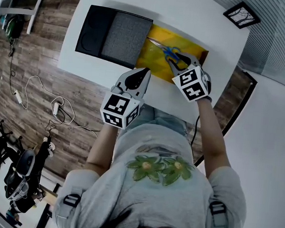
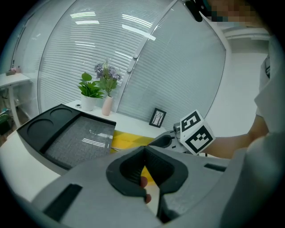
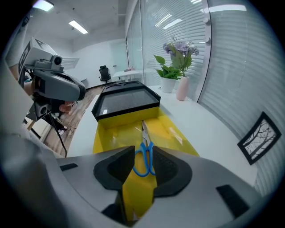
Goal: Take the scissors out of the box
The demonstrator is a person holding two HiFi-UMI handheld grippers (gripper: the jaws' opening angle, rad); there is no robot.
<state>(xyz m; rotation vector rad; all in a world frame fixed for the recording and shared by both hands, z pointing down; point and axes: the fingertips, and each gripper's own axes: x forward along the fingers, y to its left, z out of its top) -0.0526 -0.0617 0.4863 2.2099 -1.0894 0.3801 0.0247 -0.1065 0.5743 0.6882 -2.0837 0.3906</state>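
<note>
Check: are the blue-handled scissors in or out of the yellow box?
In: the blue-handled scissors lie flat inside the yellow box.

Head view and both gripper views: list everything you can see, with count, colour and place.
scissors: one, blue handles, lying in the yellow box
yellow box: one, open, on the table
tray: one, black with grey insert, against the box's end
picture frame: one, black, table corner
potted plant: one, green, white pot, table's far end
vase: one, pink, purple flowers, beside the plant
table: one, white
left gripper: grey, jaws shut, empty
right gripper: grey, jaws open either side of the scissors' handles
</note>
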